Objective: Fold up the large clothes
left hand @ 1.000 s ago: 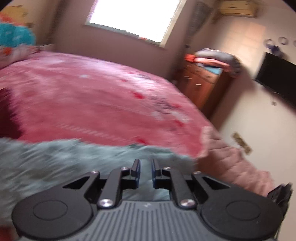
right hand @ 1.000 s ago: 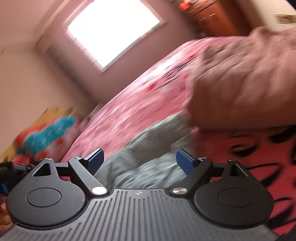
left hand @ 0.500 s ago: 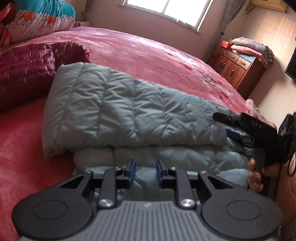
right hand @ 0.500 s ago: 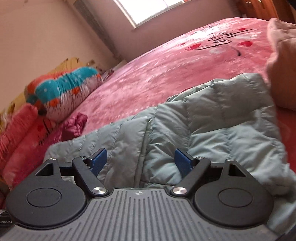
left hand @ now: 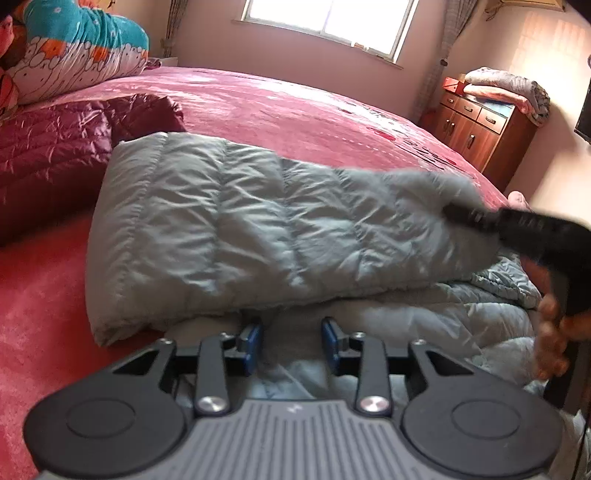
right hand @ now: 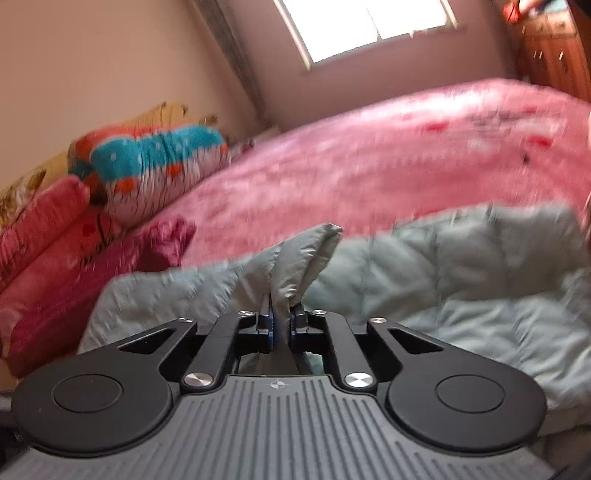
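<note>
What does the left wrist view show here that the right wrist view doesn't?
Left wrist only: the left gripper, its fingers having just been opening, apart over the grey padded jacket, and the right gripper seen from outside with a hand on its handle.
Right wrist only: the right gripper's fingers shut on a raised fold of the jacket; red pillows.
Both: jacket, pink bed cover, maroon jacket, window.

Maroon quilt [left hand: 66,155] crowds left (bedspread [left hand: 295,107] open beyond)
</note>
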### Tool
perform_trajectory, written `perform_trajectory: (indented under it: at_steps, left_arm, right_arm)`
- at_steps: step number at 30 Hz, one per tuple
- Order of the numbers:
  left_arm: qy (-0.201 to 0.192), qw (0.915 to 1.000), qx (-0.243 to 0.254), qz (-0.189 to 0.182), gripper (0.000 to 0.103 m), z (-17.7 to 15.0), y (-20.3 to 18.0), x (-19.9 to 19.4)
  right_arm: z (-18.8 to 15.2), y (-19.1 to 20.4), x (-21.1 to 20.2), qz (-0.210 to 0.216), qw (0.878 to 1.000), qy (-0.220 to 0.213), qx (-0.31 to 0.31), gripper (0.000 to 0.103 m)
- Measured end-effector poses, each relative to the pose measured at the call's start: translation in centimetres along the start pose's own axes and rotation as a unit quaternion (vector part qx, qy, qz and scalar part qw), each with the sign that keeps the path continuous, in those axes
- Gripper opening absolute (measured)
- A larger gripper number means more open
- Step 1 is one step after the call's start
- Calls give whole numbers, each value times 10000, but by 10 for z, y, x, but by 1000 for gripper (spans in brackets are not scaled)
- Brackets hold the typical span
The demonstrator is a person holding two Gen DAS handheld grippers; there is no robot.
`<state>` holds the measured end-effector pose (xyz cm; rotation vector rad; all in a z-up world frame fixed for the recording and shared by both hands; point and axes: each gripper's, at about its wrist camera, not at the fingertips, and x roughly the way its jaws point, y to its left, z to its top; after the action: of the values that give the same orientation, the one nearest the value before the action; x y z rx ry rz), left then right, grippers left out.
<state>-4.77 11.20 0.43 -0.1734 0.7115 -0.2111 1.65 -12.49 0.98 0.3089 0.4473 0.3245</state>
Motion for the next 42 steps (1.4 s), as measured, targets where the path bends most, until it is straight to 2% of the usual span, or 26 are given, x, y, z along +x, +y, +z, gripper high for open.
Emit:
perform_trajectory:
  at_steps: [3,7,10,14,18,22,25,26,27,28,29,30,34,39,42]
  left_arm:
    - [-9,9999,108,44,39,-1,-4,1]
    - [8,9999,122,102,39,-3,-9,2]
    - [18,9997,142,172,39,-1,-11,4]
    - [14,9995,181,275,39,-2,-15,7]
    - [12,9990,165,414,40,-3,-16,9]
    - [-6,9986,58,529,40,0,-20,1]
    - [-69,9986,191,491,40,1,-32,-13]
    - [-117,9987,228,437,40,3,-36,-20]
    - [-178,9988,247,376,41,5,-39,-25]
    - [-248,9988,262,329,42,8,-43,-30]
    - [-331,9987,275,284,43,11,-46,-35]
    - [-407,9985,276,239,44,14,-50,-38]
    - [-599,9979,234,71,47,28,-57,-33]
    - [-670,9976,170,-84,47,47,-67,3]
    - [-740,9965,373,75,47,56,-72,26]
  right_arm:
    - [14,2,-22,-425,9975,-537,-200,5]
    - [36,-29,-52,-1012,9887,-1074,279,5]
    - [42,-57,-70,-1467,9808,-1160,546,5]
    - [36,-92,-80,-1967,9719,-910,922,5]
    - [24,-114,-73,-1913,9725,-315,1294,5]
    - [14,-121,-59,-1794,9753,198,1271,7]
    - [15,-121,-53,-1738,9760,354,1262,14]
    - [16,-123,-54,-1739,9755,368,1296,20]
    - [16,-123,-48,-1732,9751,366,1332,25]
    - [16,-128,-56,-1741,9747,354,1353,39]
    - [18,-132,-56,-1804,9738,332,1341,57]
    - [17,-129,-56,-1908,9726,293,1293,63]
    - [18,-114,-64,-2159,9715,-118,976,64]
    - [24,-99,-69,-1945,9770,-636,599,64]
    - [25,-92,-63,-1672,9829,-697,334,64]
